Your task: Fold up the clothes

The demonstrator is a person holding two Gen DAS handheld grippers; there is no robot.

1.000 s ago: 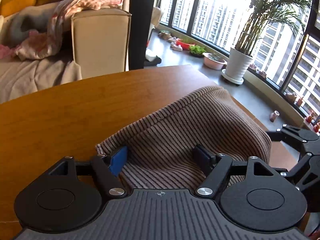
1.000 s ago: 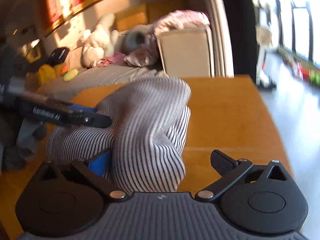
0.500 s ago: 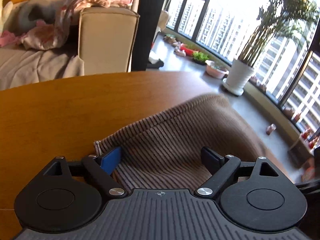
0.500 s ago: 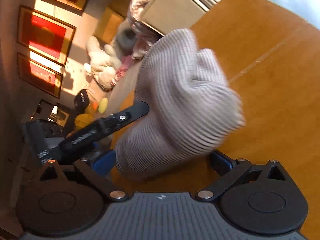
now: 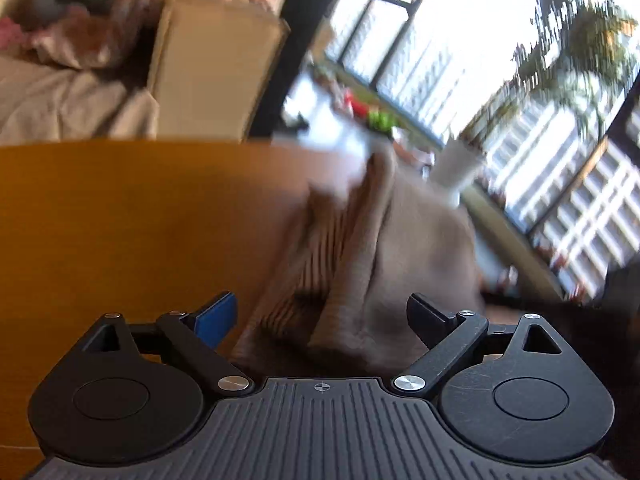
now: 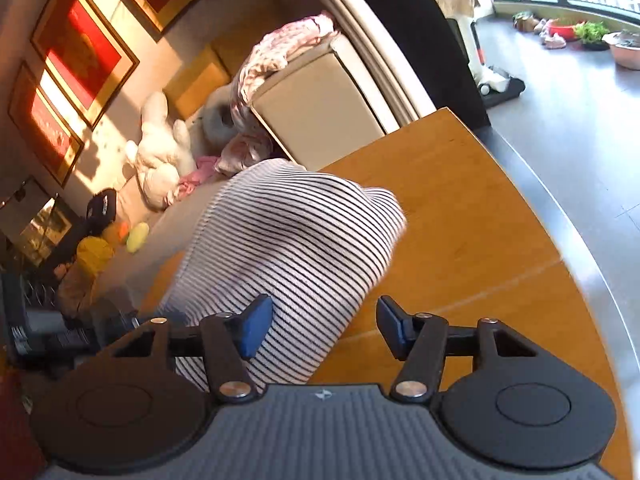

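Garment: the striped knit top [image 6: 288,248] lies bunched on the wooden table [image 6: 460,216], heaped up near its rounded edge. In your left wrist view it's blurred, the same top [image 5: 360,264] in brownish ridges.
Left gripper [image 5: 322,316]: your fingers stand wide apart and have just been opening. The top sits between them; neither pad presses on it. Blue pad [image 5: 216,316] is over bare table, clear of the cloth. Black fingertip [image 5: 424,316] sits at the cloth's right side; can't tell if it touches.
Right gripper [image 6: 322,328]: your fingers are partly apart and have just been closing. A fold of the top lies between them. Left blue pad [image 6: 252,328] is against the stripes. Right pad [image 6: 394,328] stands off the cloth, over bare table. No clamp.
Other gripper: black linkage [image 6: 48,332] at the left edge of your right wrist view, just beside the top.
Background: beige sofa arm [image 6: 320,108] with pink clothes [image 6: 288,48] draped on it, white plush toy [image 6: 160,152], red framed pictures [image 6: 84,52].
Left wrist view: heavy blur; windows [image 5: 440,40] and a potted plant [image 5: 460,168] behind.
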